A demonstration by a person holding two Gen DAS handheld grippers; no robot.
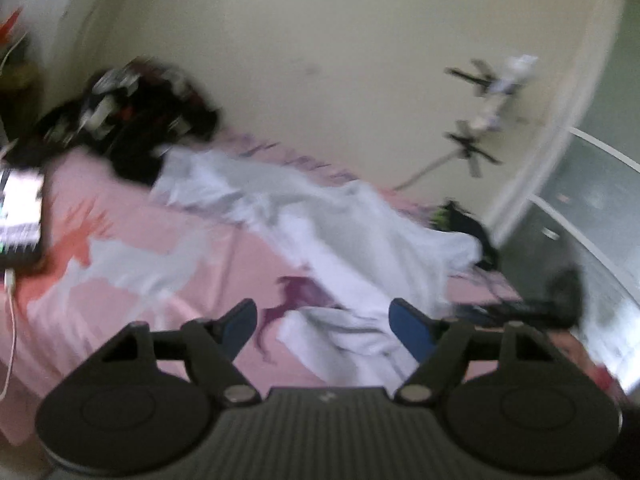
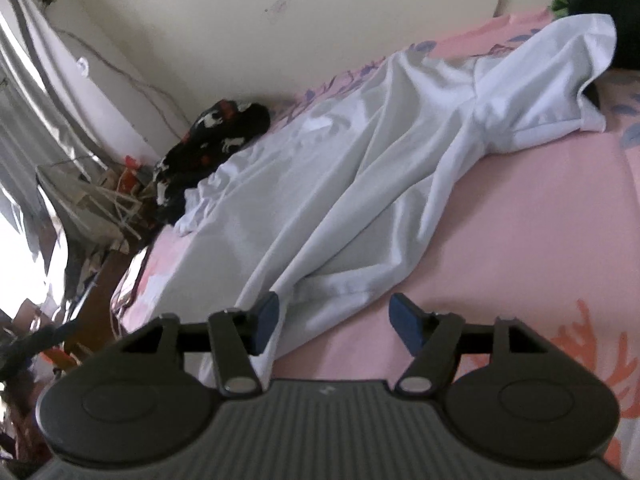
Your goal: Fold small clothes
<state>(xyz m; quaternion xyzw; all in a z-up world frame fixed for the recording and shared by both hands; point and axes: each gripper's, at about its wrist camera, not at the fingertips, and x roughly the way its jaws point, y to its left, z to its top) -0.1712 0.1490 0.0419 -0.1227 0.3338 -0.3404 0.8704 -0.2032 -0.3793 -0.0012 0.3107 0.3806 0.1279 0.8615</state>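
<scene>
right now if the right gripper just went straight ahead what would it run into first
Most likely the white garment: its near hem lies directly ahead of the open right gripper, bunched on the pink bedsheet. How high the gripper sits above the fabric is unclear.

Pink-sheeted bed (image 2: pixel 520 208) with clothes spread on it

A white garment (image 2: pixel 360 168) lies rumpled along the bed's middle. At one end of the garment sits a black patterned bundle (image 2: pixel 212 136), at its other end a dark item (image 2: pixel 608 4); a phone (image 1: pixel 20 220) rests beside the bundle.
</scene>
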